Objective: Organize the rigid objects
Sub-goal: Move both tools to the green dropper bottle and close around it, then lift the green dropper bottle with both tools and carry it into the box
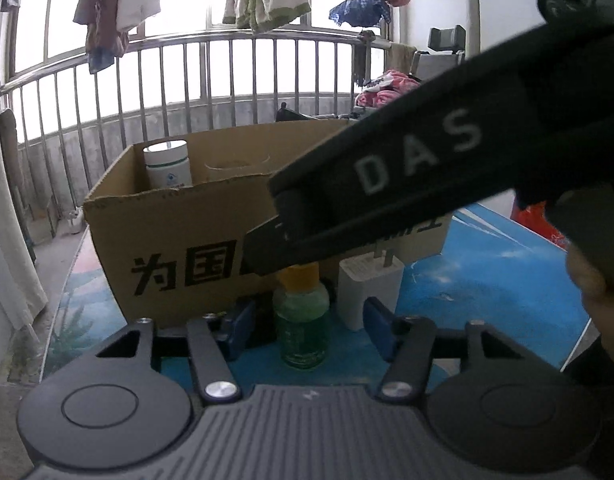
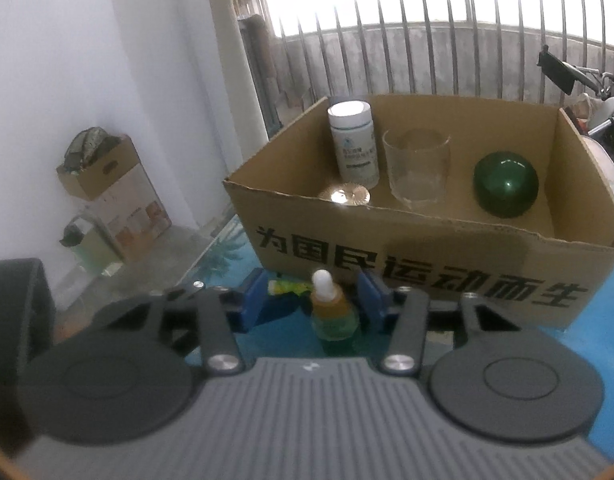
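The small green bottle (image 2: 334, 320) stands upright on the blue table (image 1: 487, 280), just before the cardboard box (image 2: 427, 264), between both grippers' blue pads. The left gripper (image 1: 307, 322) straddles it without touching; whether the right gripper (image 2: 313, 300) presses it cannot be told. It looks light, stiff and slick, best taken at its wider body below the orange neck. The box holds one white bottle (image 2: 353, 140), one glass (image 2: 418, 168), one green dome (image 2: 505, 184) and one gold disc (image 2: 344, 195).
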Demonstrator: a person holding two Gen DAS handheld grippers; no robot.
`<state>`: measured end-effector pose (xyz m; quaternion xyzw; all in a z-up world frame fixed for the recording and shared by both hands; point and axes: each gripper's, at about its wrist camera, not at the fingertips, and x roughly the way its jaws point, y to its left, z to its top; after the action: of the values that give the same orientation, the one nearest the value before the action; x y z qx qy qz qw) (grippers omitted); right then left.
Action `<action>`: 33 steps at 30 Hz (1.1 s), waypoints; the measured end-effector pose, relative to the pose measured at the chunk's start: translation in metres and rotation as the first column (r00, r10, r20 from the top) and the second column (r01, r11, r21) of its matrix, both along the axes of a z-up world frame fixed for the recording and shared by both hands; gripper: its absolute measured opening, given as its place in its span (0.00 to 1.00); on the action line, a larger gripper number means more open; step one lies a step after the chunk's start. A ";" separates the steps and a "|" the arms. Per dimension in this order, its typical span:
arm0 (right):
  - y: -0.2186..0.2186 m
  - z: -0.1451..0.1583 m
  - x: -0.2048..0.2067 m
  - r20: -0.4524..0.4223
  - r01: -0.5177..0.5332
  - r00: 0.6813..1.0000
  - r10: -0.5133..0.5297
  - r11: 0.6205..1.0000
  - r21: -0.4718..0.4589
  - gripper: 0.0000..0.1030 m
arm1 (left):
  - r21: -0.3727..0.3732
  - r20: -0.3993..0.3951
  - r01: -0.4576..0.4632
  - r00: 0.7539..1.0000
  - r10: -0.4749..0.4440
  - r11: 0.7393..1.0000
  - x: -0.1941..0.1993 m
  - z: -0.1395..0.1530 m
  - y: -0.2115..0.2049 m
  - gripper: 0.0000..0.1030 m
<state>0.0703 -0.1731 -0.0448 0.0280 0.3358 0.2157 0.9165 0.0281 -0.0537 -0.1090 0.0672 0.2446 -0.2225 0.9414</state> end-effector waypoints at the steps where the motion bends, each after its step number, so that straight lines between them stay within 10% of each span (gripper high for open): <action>1: 0.000 -0.002 0.001 -0.004 0.000 1.000 0.000 1.000 -0.002 0.45 | 0.003 -0.002 0.005 1.000 -0.005 1.000 0.001 -0.001 -0.001 0.53; 7: 0.000 -0.017 0.014 -0.050 -0.001 0.999 0.000 1.000 -0.011 0.20 | 0.027 0.001 -0.002 1.000 0.002 1.000 0.007 -0.003 -0.002 0.43; 33: -0.009 -0.014 -0.020 -0.090 0.007 0.996 -0.006 1.000 0.011 0.19 | 0.083 -0.036 0.000 0.999 0.003 0.997 0.007 -0.011 -0.013 0.42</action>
<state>0.0504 -0.1825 -0.0589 0.0436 0.3753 0.2131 0.9010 0.0352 -0.0666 -0.1202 0.1021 0.2708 -0.2126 0.9333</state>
